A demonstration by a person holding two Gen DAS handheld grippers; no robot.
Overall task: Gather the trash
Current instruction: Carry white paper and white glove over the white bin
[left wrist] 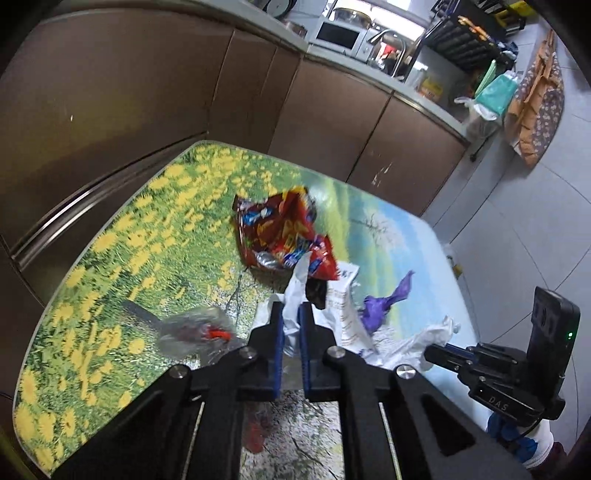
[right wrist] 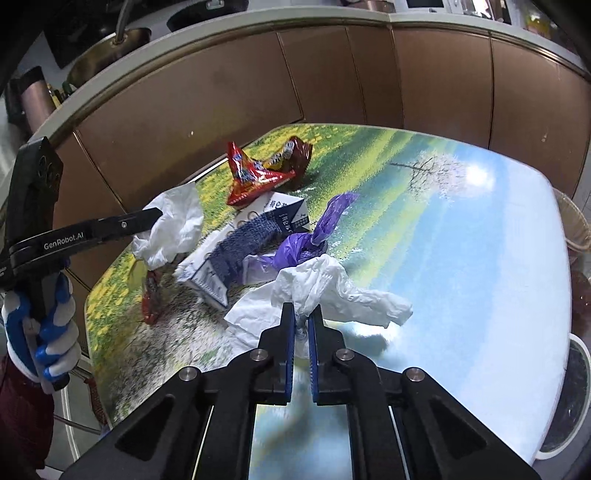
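Trash lies on a table with a meadow print [left wrist: 155, 206] [right wrist: 480, 229]. My left gripper [left wrist: 291, 314] is shut on a crumpled white tissue [left wrist: 295, 291]; the right wrist view shows it [right wrist: 155, 218] holding that tissue [right wrist: 173, 229]. My right gripper [right wrist: 302, 314] is shut on another white tissue [right wrist: 332, 291], also seen in the left wrist view [left wrist: 417, 339]. A red snack bag [left wrist: 280, 232] [right wrist: 258, 173], a white carton [right wrist: 243, 236], a purple plastic bag [left wrist: 384, 299] [right wrist: 317, 236] and a clear wrapper [left wrist: 199, 328] lie between them.
Brown cabinet fronts [left wrist: 147, 92] [right wrist: 369, 81] close off the table's far side. A small red wrapper [right wrist: 149, 299] lies near the left edge. A woven basket [right wrist: 576, 229] stands beyond the right edge. A counter with a microwave [left wrist: 340, 35] is behind.
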